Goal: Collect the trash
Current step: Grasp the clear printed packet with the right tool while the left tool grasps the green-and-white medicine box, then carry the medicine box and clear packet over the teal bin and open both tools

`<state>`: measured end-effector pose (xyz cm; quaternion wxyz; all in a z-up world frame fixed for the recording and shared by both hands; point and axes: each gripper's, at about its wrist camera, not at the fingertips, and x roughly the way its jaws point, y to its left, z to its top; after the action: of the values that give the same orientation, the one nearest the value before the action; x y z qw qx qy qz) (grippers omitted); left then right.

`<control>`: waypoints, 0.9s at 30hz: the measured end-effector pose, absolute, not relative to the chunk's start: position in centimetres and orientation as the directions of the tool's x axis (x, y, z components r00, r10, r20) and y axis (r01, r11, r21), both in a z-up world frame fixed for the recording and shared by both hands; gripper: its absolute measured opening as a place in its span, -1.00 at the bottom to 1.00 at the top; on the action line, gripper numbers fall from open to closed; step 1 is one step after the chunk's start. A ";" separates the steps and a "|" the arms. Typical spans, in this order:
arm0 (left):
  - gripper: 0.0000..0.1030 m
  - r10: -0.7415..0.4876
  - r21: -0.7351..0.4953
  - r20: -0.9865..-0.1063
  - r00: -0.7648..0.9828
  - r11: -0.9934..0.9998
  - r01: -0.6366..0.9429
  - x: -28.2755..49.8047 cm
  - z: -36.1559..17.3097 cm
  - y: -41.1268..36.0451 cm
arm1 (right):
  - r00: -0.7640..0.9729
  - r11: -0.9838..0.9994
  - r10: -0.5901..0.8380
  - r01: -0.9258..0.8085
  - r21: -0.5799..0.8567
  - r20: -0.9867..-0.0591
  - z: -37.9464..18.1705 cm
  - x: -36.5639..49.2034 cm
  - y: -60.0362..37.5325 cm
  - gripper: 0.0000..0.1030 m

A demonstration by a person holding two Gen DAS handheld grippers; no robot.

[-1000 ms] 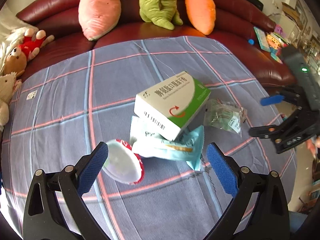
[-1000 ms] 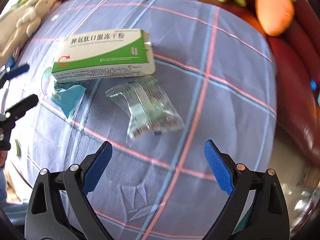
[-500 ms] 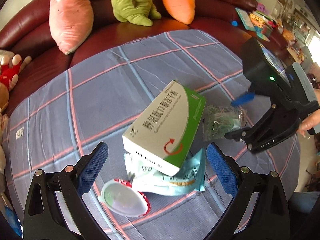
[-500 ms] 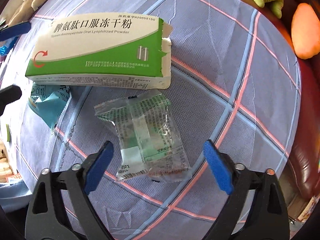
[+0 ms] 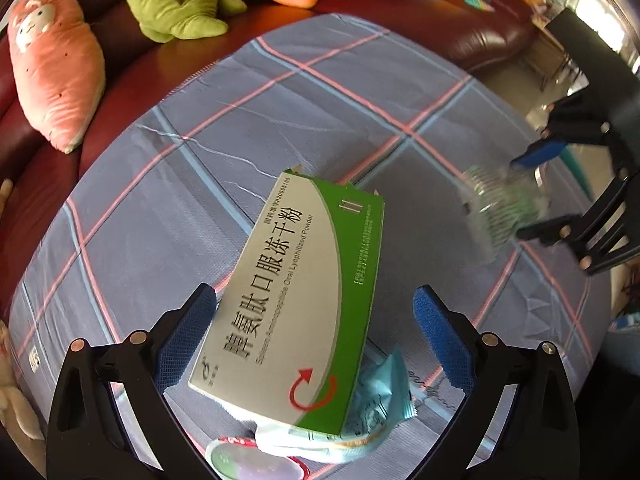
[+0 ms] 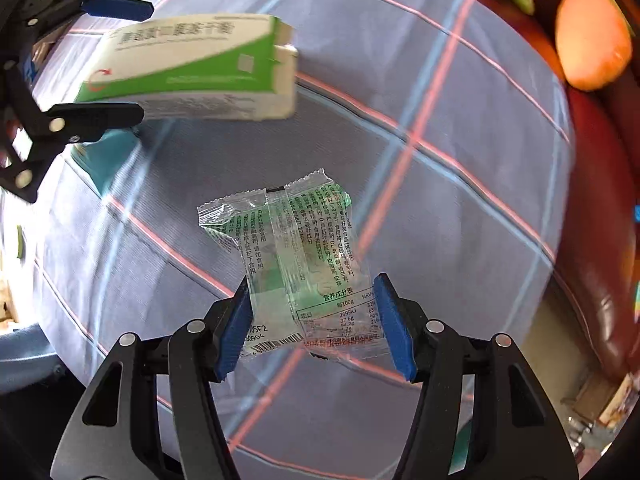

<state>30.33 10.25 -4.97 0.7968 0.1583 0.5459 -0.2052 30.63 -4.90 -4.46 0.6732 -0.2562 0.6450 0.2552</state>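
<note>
Right gripper [image 6: 314,320] clamps the clear green wrapper [image 6: 296,264] between both pads, off the plaid cloth [image 6: 460,160]. Left gripper [image 5: 316,340] spread wide around the green-white medicine box [image 5: 304,300], pads not pressing it. Only the left wrist view shows the teal packet [image 5: 380,396] and red-rimmed lid [image 5: 256,460] under the box, plus the pink plush [image 5: 52,72] on the sofa.

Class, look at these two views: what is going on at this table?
A person with two handheld grippers is collecting trash from a checked blue tablecloth. The right gripper is clamped on a clear, green-printed plastic wrapper. The left gripper is open, straddling a green-and-white cardboard medicine box that lies on a light blue packet.
</note>
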 end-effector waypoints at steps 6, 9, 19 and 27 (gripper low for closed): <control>0.53 -0.130 0.047 -0.942 0.311 0.864 0.502 30.9 -7.2 9.6 | 0.046 0.744 -0.020 -0.667 -0.046 -0.999 -4.8 30.5 -7.0 0.11; 0.50 -0.118 0.071 -0.933 0.340 0.866 0.496 30.6 -7.1 9.1 | 0.052 0.745 -0.024 -0.665 -0.052 -0.998 -5.0 30.2 -7.6 0.11; 0.50 -0.086 0.127 -0.888 0.451 0.898 0.421 27.5 -3.4 8.0 | 0.095 0.778 0.000 -0.625 -0.060 -0.995 -4.2 27.8 -8.8 0.11; 0.50 -0.099 0.117 -0.868 0.487 0.911 0.395 23.9 -0.9 6.0 | 0.156 0.838 0.044 -0.544 -0.049 -0.987 -1.9 24.5 -12.9 0.11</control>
<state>23.87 6.03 -0.91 0.8486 0.1521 0.4853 -0.1455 24.53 -12.93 -1.88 0.7330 -0.2023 0.6176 0.2008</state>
